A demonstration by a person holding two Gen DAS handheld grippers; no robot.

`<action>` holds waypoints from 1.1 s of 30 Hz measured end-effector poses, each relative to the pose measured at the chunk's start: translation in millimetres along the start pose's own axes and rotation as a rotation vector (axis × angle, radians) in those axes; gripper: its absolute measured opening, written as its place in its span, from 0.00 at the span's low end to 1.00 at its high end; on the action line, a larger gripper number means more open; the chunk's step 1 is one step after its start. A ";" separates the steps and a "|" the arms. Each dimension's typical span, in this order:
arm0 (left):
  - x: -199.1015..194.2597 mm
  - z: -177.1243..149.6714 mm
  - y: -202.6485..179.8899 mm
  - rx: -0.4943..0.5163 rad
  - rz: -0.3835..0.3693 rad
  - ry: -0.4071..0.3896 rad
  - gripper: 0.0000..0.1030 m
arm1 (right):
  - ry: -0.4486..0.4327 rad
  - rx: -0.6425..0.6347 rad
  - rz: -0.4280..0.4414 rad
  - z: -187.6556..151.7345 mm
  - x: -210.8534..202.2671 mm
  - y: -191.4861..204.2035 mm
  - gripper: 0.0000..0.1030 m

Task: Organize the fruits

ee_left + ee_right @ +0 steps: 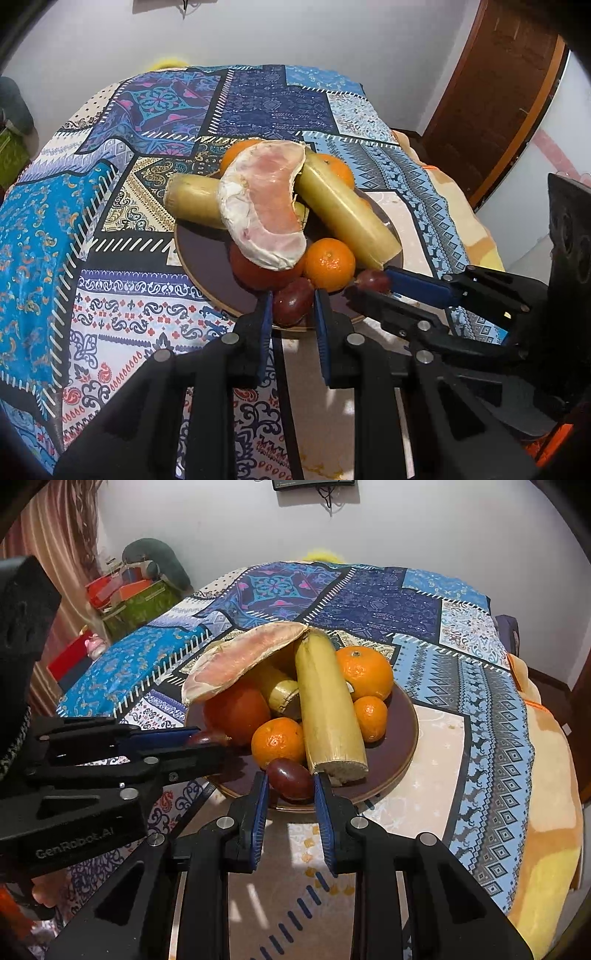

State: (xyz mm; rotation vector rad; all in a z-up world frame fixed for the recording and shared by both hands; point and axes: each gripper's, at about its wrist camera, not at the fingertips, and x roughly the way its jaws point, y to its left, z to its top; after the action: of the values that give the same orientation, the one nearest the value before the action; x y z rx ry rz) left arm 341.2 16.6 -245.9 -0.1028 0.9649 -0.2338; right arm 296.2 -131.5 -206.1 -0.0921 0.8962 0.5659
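Glossy brown plate (404, 746); printed cloth tablecloth (369, 602).

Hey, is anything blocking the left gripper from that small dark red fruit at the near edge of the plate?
Nothing visible does. The dark red fruit already sits between the left gripper's fingers at the plate's near rim. The mandarin and the red round fruit lie behind it, not in front.
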 end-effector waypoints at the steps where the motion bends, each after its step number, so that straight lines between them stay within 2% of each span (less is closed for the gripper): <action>1: 0.3 -0.2 0.1 0.000 0.001 -0.001 0.20 | 0.000 0.002 0.002 0.0 -0.5 -0.2 0.23; 9: -8.4 -3.0 -3.0 0.015 0.027 -0.014 0.23 | 0.003 0.023 0.007 -0.2 -6.0 -2.8 0.25; 15: -46.6 -5.5 -7.1 0.019 0.051 -0.076 0.23 | -0.043 0.035 -0.003 5.8 -31.7 -0.9 0.25; 19: -91.9 -6.3 -13.6 0.020 0.095 -0.174 0.23 | -0.113 0.030 -0.017 11.2 -67.8 5.4 0.25; 23: -155.9 -10.6 -28.4 0.038 0.137 -0.312 0.23 | -0.199 0.011 -0.030 15.8 -115.5 17.1 0.25; 33: -298.4 -47.3 -72.5 0.086 0.145 -0.603 0.25 | -0.507 -0.056 -0.060 4.9 -260.2 69.1 0.25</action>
State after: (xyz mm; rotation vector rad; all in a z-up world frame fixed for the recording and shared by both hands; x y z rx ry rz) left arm 128.1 19.4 -19.8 -0.0203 0.3595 -0.0984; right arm 137.7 -182.4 5.5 -0.0235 0.3837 0.5259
